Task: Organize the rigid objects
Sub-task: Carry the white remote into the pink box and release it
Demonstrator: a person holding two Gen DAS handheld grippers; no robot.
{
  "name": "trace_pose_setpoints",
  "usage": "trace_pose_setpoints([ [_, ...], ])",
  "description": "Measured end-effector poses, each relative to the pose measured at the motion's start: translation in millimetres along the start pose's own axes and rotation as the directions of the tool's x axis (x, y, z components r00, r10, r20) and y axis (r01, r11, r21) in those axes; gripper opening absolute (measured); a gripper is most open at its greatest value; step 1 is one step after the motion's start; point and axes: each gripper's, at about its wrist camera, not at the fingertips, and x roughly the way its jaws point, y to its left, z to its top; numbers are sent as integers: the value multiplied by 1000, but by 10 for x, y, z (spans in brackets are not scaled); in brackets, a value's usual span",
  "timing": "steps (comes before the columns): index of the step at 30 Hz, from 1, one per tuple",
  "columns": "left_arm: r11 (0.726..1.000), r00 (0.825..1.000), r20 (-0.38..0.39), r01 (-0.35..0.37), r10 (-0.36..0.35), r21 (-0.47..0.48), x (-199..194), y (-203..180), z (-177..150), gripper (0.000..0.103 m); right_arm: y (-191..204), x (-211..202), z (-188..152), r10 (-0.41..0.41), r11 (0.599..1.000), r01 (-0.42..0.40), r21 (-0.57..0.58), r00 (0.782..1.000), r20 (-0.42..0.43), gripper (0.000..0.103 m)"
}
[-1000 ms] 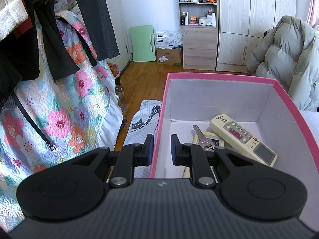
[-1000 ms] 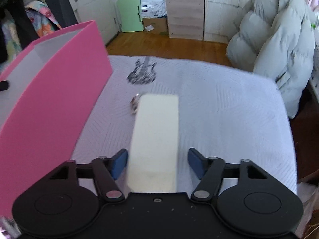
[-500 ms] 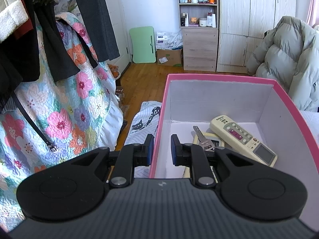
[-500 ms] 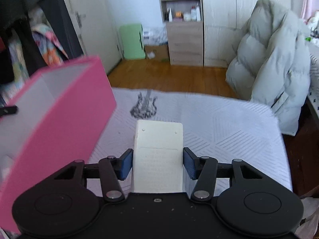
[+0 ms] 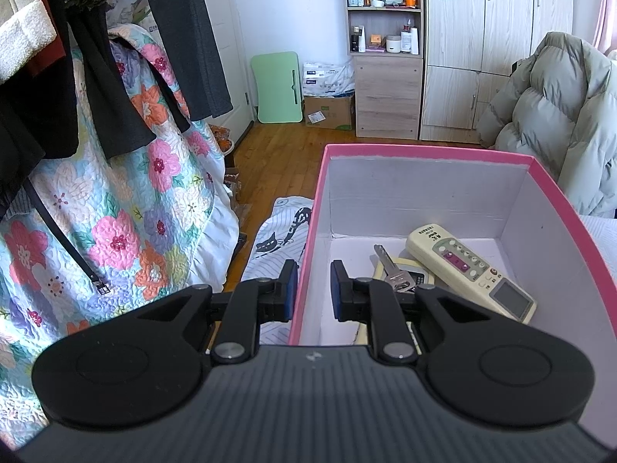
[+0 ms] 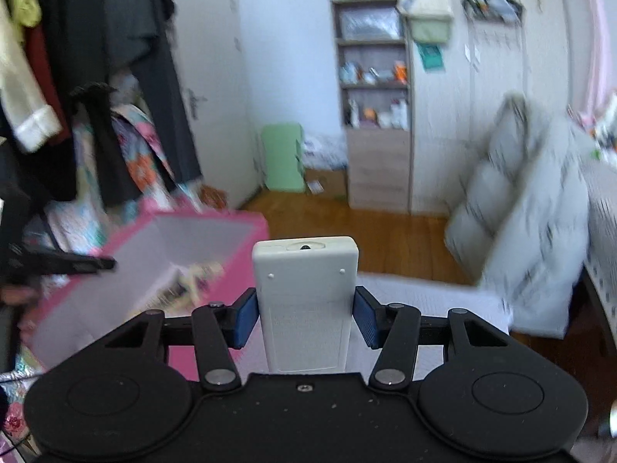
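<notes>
Since a second ago the right tongs [image 6: 304,322] have closed on the white remote [image 6: 306,308] and lifted it off the bed [image 6: 435,301]; it now hangs lower centre, pads pressed to its sides. The pink box [image 5: 424,152] hasn't budged: the left tongs [image 5: 311,289] stay pinched on its near-left wall. I'd say dropping the remote in comes next. Inside already, lower right: a cream remote [image 5: 468,270] and a key [image 5: 389,268]. Beyond, wooden floor and wardrobe, blurred.
</notes>
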Motion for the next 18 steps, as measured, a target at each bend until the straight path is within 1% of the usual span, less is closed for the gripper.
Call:
trace_pose_setpoints([
  [2,1000,1000,1,2,-2,-2,-2,8,-2,16,106,-67,163,43,999,-42,-34,998,44,58],
  [5,1000,1000,1,3,-3,-3,-9,5,-11,16,282,-133,376,138,989,-132,-63,985,100,58],
  [7,1000,1000,1,2,-2,-6,-15,-3,-13,16,417,-93,474,223,973,-213,-90,967,121,58],
  [8,1000,1000,0,0,0,-9,-13,1,-16,16,474,-29,507,271,961,-262,-89,955,123,58],
  [10,1000,1000,2,-1,1,-13,-13,3,-21,16,593,196,519,359,933,-353,-73,928,97,58],
  [11,1000,1000,2,0,0,-16,-14,6,-22,16,660,325,485,380,924,-376,-66,922,75,58],
  [13,1000,1000,6,-3,3,-24,-17,4,-22,16,826,618,377,405,912,-403,-73,914,22,58],
  [15,1000,1000,11,-4,4,-29,-23,8,-26,16,927,848,279,426,902,-424,-76,905,6,58],
  [18,999,1000,15,-4,5,-35,-38,10,-39,16,931,1144,189,470,881,-471,-41,882,-36,58],
])
